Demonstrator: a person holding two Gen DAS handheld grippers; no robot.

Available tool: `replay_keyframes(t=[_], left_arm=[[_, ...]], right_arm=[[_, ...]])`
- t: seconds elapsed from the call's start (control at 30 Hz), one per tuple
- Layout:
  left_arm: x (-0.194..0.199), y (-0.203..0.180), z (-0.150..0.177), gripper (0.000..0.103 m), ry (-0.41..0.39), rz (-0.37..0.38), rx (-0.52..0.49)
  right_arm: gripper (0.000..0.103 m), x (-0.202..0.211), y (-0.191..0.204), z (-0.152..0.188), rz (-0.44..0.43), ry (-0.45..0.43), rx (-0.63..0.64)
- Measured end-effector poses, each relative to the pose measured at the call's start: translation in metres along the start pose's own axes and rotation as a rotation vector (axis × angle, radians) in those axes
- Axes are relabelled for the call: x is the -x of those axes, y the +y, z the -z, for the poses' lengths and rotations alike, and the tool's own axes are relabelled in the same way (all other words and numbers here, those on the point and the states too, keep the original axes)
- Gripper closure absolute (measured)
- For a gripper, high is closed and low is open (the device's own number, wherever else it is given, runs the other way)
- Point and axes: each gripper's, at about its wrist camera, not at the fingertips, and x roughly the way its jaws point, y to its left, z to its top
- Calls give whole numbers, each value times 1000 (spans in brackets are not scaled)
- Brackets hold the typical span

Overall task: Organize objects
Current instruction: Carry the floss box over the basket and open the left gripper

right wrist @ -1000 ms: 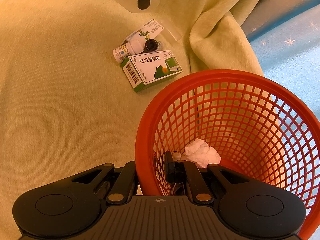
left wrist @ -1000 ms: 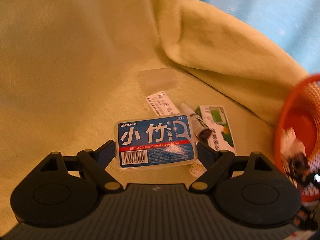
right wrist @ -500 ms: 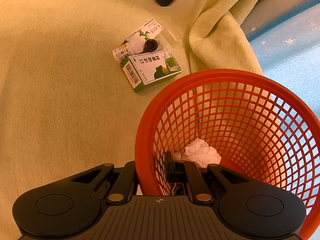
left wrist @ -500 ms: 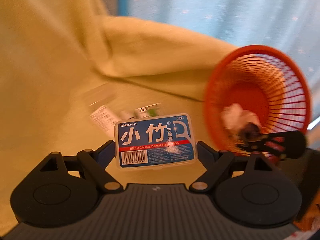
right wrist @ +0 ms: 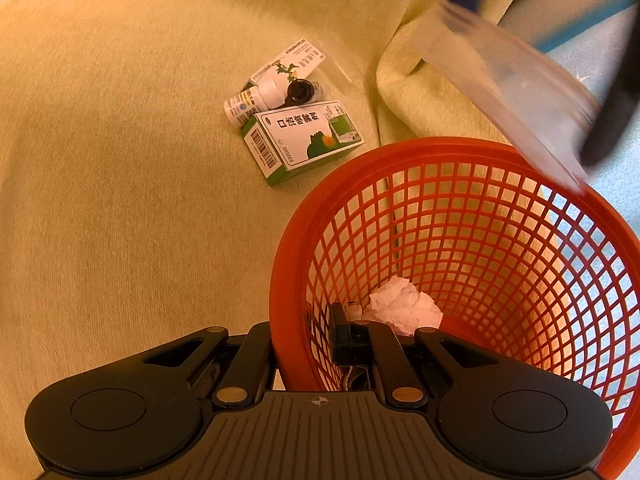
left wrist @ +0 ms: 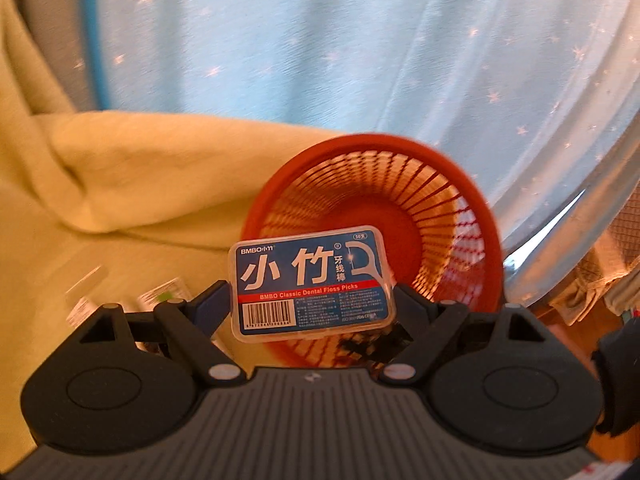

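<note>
Yellow-green blanket spread across most of the right wrist view, bunched into a thick fold at the far side. Pale blue star-print fabric behind the fold, filling the upper left wrist view.

Red mesh basket resting on the blanket, mouth tilted toward both cameras. Near wall of basket pinched in right gripper: one finger outside the rim, one inside, jaws narrow and clamped on the mesh. Crumpled white tissue lying in the basket bottom, just beside the inner finger.

Clear floss pick box with blue label held between the fingers of left gripper, jaws at medium width and closed on the box's short ends. Box off the blanket, in front of the basket opening. In right wrist view, same box seen as a blurred transparent shape above the far rim.

Green-and-white carton flat on the blanket, near the basket's left side, not touching. Small white bottle and dark round cap touching the carton's far edge. Flat white packet under or behind them; which, not clear.
</note>
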Motion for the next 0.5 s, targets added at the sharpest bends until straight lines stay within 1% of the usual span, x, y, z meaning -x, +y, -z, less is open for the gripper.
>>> replay_keyframes(t=[0.1, 0.13, 0.17, 0.23, 0.37, 0.5], left_arm=[[-10, -8, -8, 18, -21, 49, 3], [-15, -8, -9, 12, -15, 70, 16], [-22, -9, -11, 12, 1, 77, 26], [-27, -13, -13, 12, -2, 70, 20], [-22, -7, -10, 12, -17, 50, 47], [-12, 7, 0, 12, -12, -14, 58]], right_arm=[[98, 1, 1, 0, 0, 0, -6], [98, 1, 1, 0, 1, -1, -8], [98, 1, 1, 0, 1, -2, -9], [98, 2, 1, 0, -1, -2, -10], [98, 4, 2, 0, -4, -3, -12], [98, 3, 0, 0, -3, -2, -15]])
